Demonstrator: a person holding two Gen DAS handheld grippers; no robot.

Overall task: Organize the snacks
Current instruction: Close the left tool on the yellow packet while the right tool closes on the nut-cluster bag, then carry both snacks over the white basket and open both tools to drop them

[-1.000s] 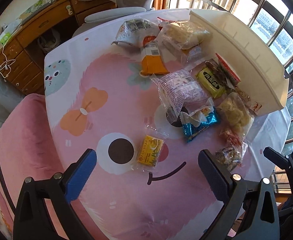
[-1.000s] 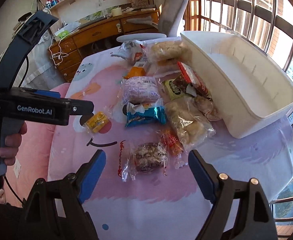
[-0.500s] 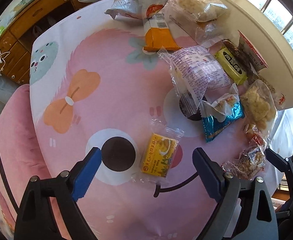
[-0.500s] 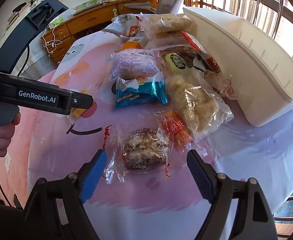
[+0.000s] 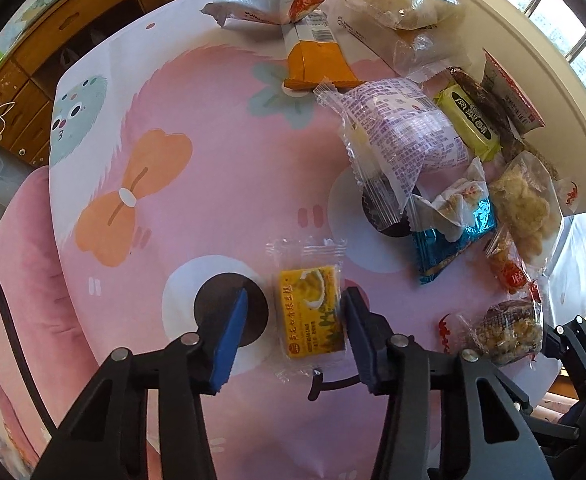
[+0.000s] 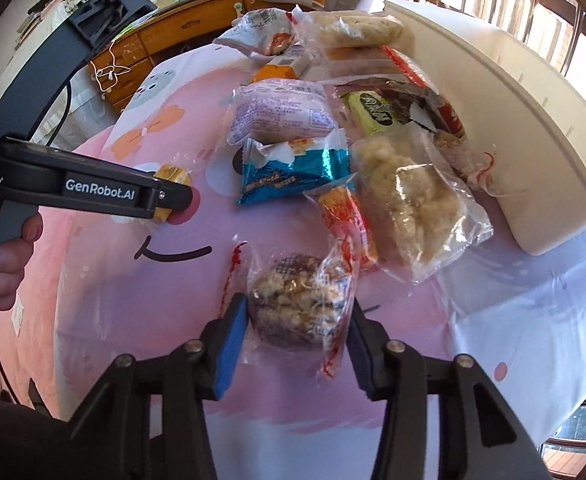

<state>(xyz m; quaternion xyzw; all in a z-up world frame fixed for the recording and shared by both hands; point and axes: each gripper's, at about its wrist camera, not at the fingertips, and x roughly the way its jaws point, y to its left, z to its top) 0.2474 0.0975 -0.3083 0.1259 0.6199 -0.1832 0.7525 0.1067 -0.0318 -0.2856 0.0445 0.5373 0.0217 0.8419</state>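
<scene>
A small yellow cake packet lies flat on the pink tablecloth. My left gripper points down over it with its jaws closing. The right pad touches the packet's edge; a gap shows at the left pad. In the right wrist view a brown nut cake in a clear wrapper sits between the closing jaws of my right gripper, both pads against the wrapper. The left gripper also shows there, held by a hand, over the yellow packet.
A white plastic basket stands at the table's right side. Several snack packets lie beside it: a purple bun pack, a blue foil pack, an orange pack and a clear bag of puffs. A wooden desk is behind.
Both grippers have sunk toward the table. Their jaws have narrowed from wide open, the left around the yellow packet, the right around the nut cake.
</scene>
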